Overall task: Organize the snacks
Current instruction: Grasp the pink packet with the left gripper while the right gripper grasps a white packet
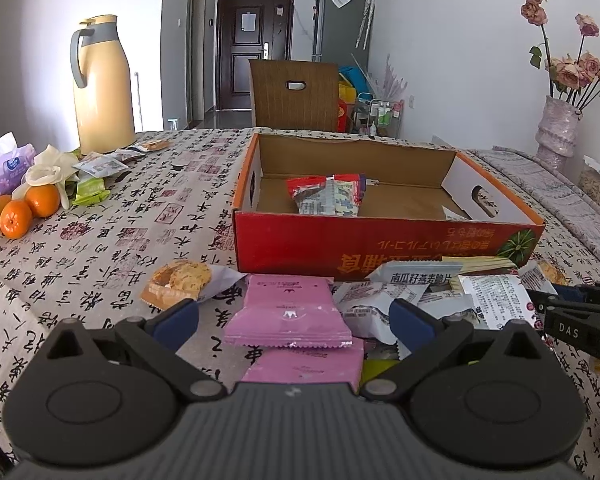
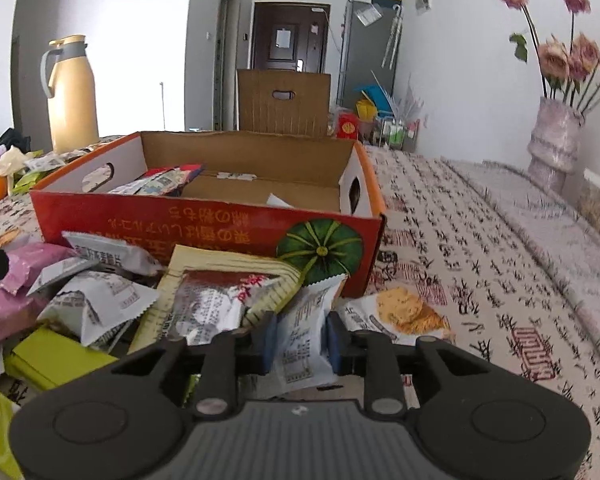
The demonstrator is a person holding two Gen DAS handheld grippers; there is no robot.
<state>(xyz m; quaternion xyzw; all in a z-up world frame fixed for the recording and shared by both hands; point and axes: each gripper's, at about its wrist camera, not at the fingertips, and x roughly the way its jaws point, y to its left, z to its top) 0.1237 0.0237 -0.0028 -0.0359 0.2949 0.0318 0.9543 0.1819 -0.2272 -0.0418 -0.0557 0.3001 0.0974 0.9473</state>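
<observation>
Snack sorting, early stage. Red cardboard box near the middle of the bench, open-topped, mostly bare inside: a few red-and-white packets against its far left, one white corner of wrapper at its near right. Still outside, heaped against the box's near wall: two pink packets, several white printed packets, a yellow-bordered sachet, a green pack, biscuit wrappers to either side. More loose packets toward the far left edge beside oranges and a yellow thermos jug. Right gripper at the near side of the heap, fingers pinching a small white packet upright between the blue pads. Left gripper low over the pink packets, fingers spread wide, holding nothing. Bulk of the work judged remaining: most of the pile yet to go in.
</observation>
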